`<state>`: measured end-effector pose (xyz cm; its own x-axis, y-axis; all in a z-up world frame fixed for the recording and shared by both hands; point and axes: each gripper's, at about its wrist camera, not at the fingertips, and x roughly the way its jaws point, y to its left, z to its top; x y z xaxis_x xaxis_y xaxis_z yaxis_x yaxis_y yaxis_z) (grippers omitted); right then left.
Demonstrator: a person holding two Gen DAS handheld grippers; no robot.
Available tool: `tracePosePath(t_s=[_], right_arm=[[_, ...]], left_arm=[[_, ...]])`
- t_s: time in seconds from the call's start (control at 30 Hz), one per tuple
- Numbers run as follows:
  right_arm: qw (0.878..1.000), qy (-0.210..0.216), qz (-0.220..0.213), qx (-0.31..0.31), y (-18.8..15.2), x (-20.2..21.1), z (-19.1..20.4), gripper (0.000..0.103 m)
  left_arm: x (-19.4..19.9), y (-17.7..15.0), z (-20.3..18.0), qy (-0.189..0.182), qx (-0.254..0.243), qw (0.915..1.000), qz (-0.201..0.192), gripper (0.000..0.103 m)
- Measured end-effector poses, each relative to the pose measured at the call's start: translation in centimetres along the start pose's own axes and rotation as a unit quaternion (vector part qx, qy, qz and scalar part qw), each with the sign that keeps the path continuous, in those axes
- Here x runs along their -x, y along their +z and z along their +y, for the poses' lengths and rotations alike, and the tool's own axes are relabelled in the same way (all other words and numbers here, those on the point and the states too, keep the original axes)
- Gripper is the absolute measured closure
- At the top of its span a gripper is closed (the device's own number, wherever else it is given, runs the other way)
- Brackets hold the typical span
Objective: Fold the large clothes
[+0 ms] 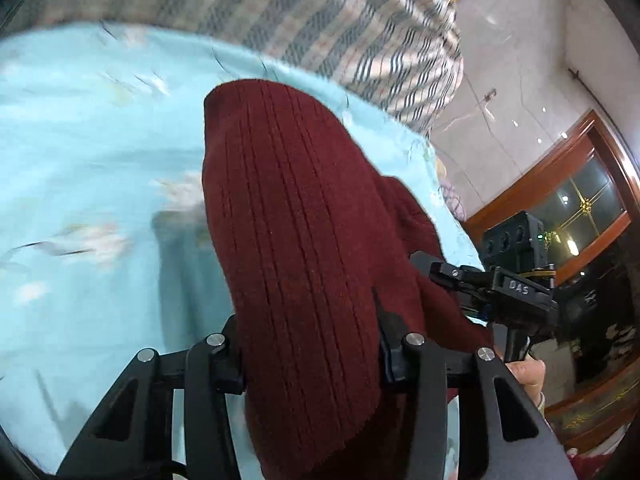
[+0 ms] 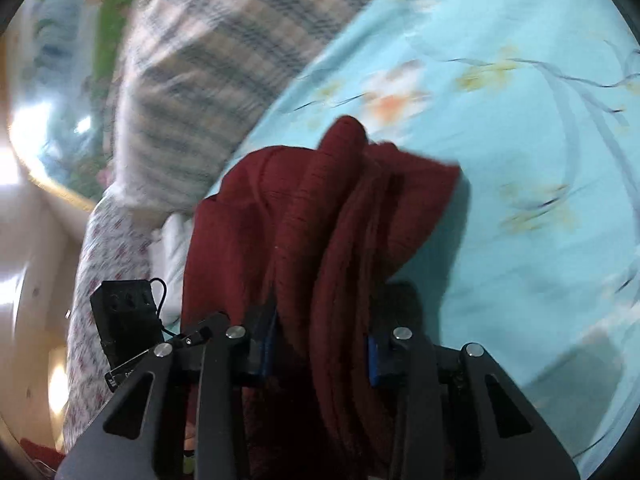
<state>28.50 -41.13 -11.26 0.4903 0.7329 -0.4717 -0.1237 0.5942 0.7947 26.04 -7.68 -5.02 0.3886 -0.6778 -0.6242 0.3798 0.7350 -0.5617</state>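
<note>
A dark red ribbed knit sweater (image 1: 288, 200) hangs bunched over a light blue flowered bedsheet (image 1: 100, 168). My left gripper (image 1: 308, 340) is shut on a thick fold of it, and the cloth fills the gap between the jaws and hides the pads. In the right wrist view the same sweater (image 2: 320, 208) lies in several folds through my right gripper (image 2: 324, 320), whose blue-padded jaws press on it from both sides. The right gripper's body (image 1: 500, 292) and a hand (image 1: 524, 372) show beside the sweater in the left wrist view.
A plaid blanket (image 1: 340, 20) (image 2: 208, 60) is heaped at the far side of the bed. A flowered pillow or quilt (image 2: 104, 260) lies by the bed's edge. Pale tiled floor (image 1: 500, 100) and a wooden door frame (image 1: 560, 168) lie beyond the bed.
</note>
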Motion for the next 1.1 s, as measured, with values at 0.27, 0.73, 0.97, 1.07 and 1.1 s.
tracePosePath(t_s=[0.27,0.73,0.97,1.07,1.1], right_arm=[[0.990,0.122,0.071,0.030,-6.8,-8.4,8.5,0.068],[0.985,-0.038,0.118,0.121,-9.1,-13.3,12.3,0.045],[0.970,-0.037,0.101,0.216,-6.3,-13.7,17.5,0.045],[0.955,-0.032,0.109,0.273,-5.8,-18.0,20.5,0.045],[0.950,-0.035,0.112,0.291,-5.8,-18.9,21.3,0.045]], left_arm=[[14.7,-6.3,5.8,0.062,0.050,0.9963,-0.031,0.057],[15.0,-13.2,14.4,0.063,0.161,0.9846,-0.026,0.039],[16.3,-13.3,14.5,0.071,0.151,0.9850,-0.043,0.039],[15.7,-13.3,14.2,0.073,0.147,0.9857,-0.036,0.039],[15.5,-13.3,14.1,0.075,0.145,0.9860,-0.033,0.039]])
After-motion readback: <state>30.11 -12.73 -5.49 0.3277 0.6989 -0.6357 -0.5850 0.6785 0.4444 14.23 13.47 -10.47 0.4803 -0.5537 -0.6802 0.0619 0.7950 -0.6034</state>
